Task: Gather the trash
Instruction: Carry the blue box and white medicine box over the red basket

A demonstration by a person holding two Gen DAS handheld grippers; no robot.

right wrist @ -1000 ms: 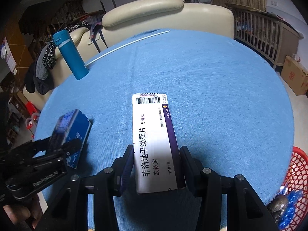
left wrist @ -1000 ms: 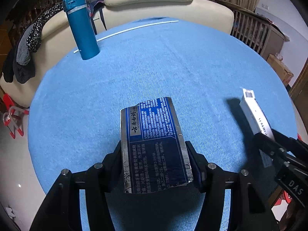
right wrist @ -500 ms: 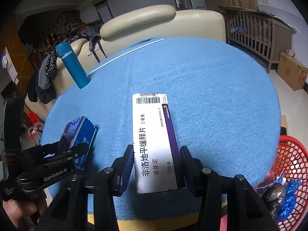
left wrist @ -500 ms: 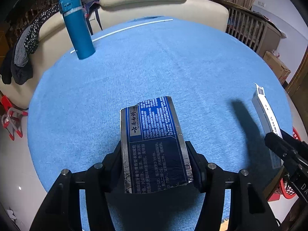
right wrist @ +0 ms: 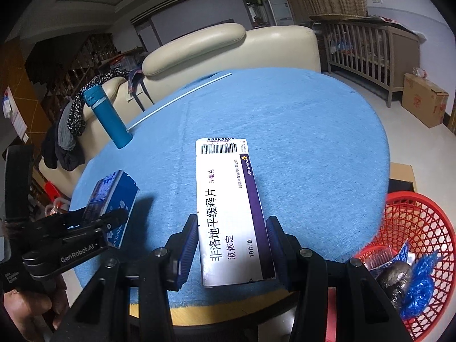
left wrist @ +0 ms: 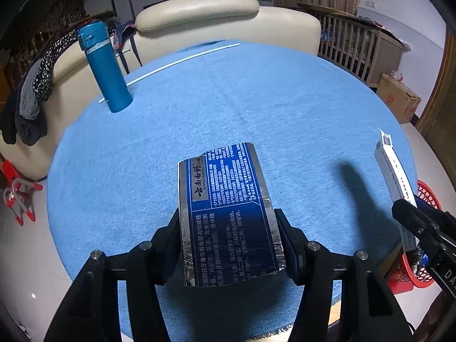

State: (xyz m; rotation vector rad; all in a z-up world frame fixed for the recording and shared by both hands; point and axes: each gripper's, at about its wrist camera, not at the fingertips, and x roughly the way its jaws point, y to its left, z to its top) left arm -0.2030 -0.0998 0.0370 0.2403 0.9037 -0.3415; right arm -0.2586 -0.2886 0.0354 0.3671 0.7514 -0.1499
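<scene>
The left tool (left wrist: 229, 236) is clamped on a blue toothpaste box (left wrist: 228, 216), one finger against each long side. The right tool (right wrist: 232, 249) grips a white medicine box (right wrist: 229, 211) the same way. A bare hand (right wrist: 27, 307) holds the left tool's handle at the frame's lower left.

Dark blue carton (left wrist: 228, 216) with silver edging and white print is showing at frame centre of the left view. White box (right wrist: 228, 208) with purple side stripe, black characters and barcode is sitting centre of the right view. Light blue tablecloth (right wrist: 299, 131) is filling mid-frame. Teal bottle (left wrist: 105, 67) is standing upper left. Red mesh basket (right wrist: 410, 219) is showing lower right.
</scene>
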